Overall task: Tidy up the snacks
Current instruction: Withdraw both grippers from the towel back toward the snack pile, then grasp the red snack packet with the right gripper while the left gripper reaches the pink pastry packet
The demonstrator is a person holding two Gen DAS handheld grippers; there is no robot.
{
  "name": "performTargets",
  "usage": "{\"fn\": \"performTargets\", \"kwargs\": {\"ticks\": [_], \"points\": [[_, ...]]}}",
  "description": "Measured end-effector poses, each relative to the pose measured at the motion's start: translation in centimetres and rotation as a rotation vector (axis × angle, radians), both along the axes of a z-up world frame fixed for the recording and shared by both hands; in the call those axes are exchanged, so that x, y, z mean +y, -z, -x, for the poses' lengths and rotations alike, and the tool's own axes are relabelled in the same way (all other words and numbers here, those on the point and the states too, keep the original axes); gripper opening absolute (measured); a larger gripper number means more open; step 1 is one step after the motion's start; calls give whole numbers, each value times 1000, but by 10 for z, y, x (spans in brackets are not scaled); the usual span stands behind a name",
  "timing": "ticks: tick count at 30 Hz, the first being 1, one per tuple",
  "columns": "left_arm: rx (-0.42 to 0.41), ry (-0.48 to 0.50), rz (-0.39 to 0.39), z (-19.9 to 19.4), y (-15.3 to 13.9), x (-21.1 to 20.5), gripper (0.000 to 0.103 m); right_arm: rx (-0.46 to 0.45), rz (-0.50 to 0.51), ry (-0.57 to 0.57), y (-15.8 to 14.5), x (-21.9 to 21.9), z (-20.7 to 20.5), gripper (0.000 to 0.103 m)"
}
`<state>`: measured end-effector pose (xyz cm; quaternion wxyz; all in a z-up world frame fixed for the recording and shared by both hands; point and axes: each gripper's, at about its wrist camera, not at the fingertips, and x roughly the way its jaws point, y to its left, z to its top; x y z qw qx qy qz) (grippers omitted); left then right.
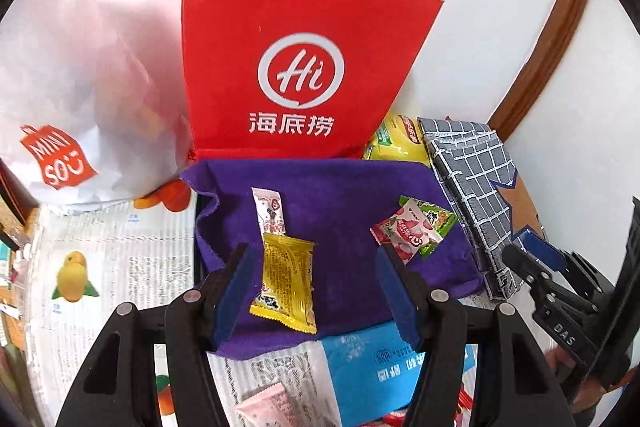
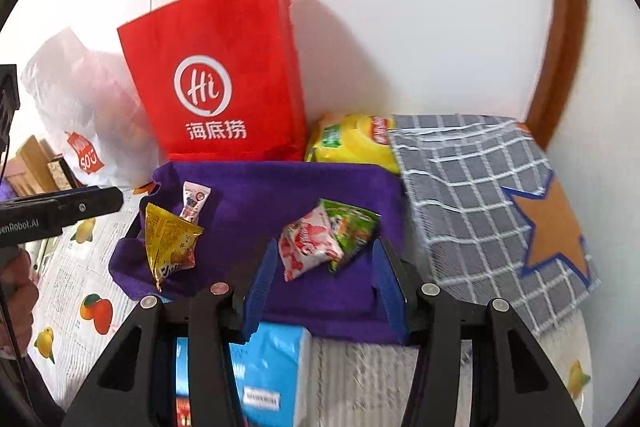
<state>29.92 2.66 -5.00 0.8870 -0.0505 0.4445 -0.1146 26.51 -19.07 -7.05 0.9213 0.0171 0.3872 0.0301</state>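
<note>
Snacks laid out on a purple cloth, both grippers empty above them.

The left gripper hangs part-open over a yellow packet, its blue pads either side of the packet and clear of it; a slim white packet lies just behind, touching the yellow one. The right gripper is also part-open with nothing in it, just in front of a red-and-white packet that overlaps a green packet. All four lie on the purple cloth on the bench. A red paper bag stands behind the cloth, a white plastic bag to its left, a checked cloth to the right.
</note>
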Motion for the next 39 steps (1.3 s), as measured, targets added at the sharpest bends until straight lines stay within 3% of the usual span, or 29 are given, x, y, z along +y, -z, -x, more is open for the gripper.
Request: {"fn": "performTargets", "kwargs": {"ticks": [5, 13, 19, 26, 39], "points": [[-41, -2, 5, 22, -17, 2, 60, 16, 11, -2, -9, -3, 25, 50], [-25, -7, 8, 60, -22, 11, 60, 2, -14, -22, -14, -2, 63, 50], [10, -42, -3, 89, -15, 26, 61, 15, -38, -43, -11, 4, 87, 51], [49, -90, 0, 115, 1, 47, 61, 54, -47, -115, 7, 26, 106, 65], [105, -131, 6, 138, 30, 76, 61, 129, 14, -184, 44, 67, 97, 65]]}}
